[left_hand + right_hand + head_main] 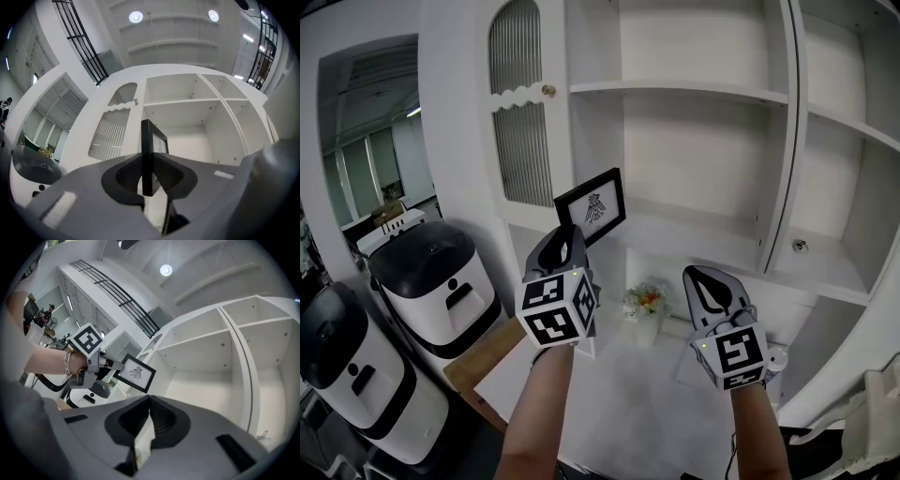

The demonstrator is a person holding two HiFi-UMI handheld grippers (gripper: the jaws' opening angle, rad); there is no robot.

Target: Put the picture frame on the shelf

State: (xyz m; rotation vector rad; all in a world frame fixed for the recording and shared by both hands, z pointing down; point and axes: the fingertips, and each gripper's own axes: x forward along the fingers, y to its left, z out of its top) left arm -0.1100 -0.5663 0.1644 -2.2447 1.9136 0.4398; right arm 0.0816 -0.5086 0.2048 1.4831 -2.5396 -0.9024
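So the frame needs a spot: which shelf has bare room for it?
The middle shelf, between the ribbed cabinet door and the upright divider, is bare; the top shelf looks bare too. The counter below holds a flower vase.

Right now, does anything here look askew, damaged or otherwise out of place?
Nothing is spilled or broken. Only the frame stands out: it hangs tilted in the air before the shelf, clamped by a lower corner in the left gripper, not yet set down. The right gripper is shut and empty.
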